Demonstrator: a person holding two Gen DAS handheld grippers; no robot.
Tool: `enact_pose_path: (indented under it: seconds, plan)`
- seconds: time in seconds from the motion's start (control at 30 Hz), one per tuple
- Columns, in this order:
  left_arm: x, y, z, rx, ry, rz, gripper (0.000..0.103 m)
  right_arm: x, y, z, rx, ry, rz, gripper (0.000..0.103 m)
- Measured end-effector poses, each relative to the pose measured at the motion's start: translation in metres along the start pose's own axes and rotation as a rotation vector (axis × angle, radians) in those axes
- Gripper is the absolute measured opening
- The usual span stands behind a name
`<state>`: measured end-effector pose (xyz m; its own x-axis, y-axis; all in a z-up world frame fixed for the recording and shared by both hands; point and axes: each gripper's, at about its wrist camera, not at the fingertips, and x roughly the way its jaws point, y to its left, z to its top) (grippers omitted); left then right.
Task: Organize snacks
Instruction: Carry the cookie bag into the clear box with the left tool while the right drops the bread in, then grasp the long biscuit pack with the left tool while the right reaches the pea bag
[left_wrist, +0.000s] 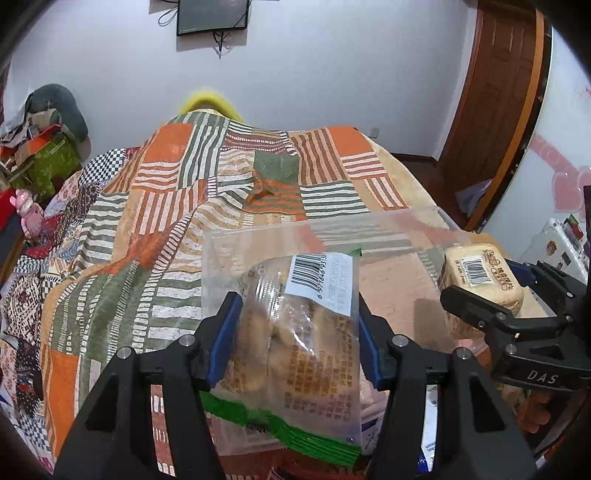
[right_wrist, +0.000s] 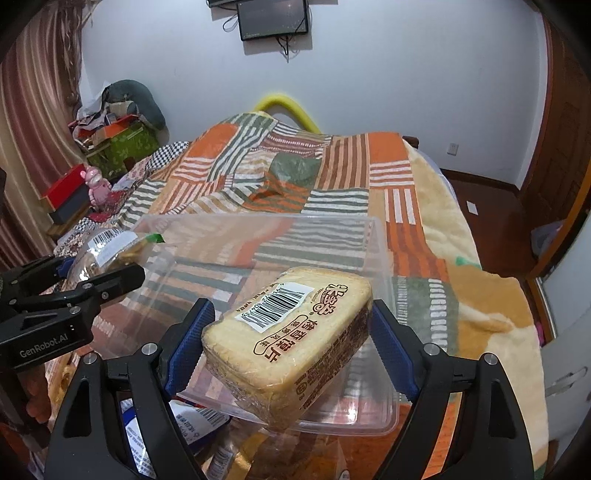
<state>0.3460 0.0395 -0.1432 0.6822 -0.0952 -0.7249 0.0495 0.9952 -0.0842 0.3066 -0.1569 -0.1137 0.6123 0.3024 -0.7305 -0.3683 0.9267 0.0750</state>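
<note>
My left gripper (left_wrist: 295, 306) is shut on a clear bag of biscuits (left_wrist: 303, 354) with a green edge and a barcode label, held upright in the air. My right gripper (right_wrist: 291, 310) is shut on a wrapped pale yellow pack of toast slices (right_wrist: 295, 332), tilted with its barcode facing up. Both hang over the near side of a clear plastic container (right_wrist: 258, 218) that rests on the bed. In the left wrist view the right gripper (left_wrist: 487, 280) and its pack (left_wrist: 476, 273) show at the right. In the right wrist view the left gripper (right_wrist: 103, 267) and its bag (right_wrist: 107, 247) show at the left.
The container lies on a patchwork blanket (left_wrist: 177, 206) in orange, green and white. More snack packs (right_wrist: 192, 421) lie below the grippers near the front. Boxes and clutter (right_wrist: 118, 136) stand at the far left, and a wooden door (left_wrist: 495, 92) is at the right.
</note>
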Motion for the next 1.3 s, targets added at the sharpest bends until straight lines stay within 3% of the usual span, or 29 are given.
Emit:
enact_pose_path:
  seconds: [0.33,0.47,0.6,0.73,0.97,1.3]
  plan:
    - [-0.017,-0.004,0.002,-0.001,-0.041,-0.004,0.072,-0.011,0.000,0.003,-0.025,-0.007,-0.014,0.083]
    - [-0.040,-0.004,0.002,0.008,-0.069,-0.015,0.074,-0.024,0.003,0.002,-0.048,-0.023,-0.017,0.083]
    - [-0.066,0.001,-0.002,0.014,-0.107,0.006,0.084,-0.036,0.006,0.000,-0.071,-0.038,-0.035,0.083]
    - [-0.087,0.015,-0.012,0.003,-0.114,0.026,0.084,-0.047,0.006,-0.004,-0.075,-0.044,-0.042,0.083]
    - [-0.107,0.048,-0.041,-0.010,-0.079,0.092,0.085,-0.069,0.001,-0.018,-0.063,-0.053,-0.051,0.083]
    - [-0.104,0.098,-0.103,-0.061,0.052,0.144,0.085,-0.073,-0.015,-0.053,-0.013,0.014,-0.085,0.083]
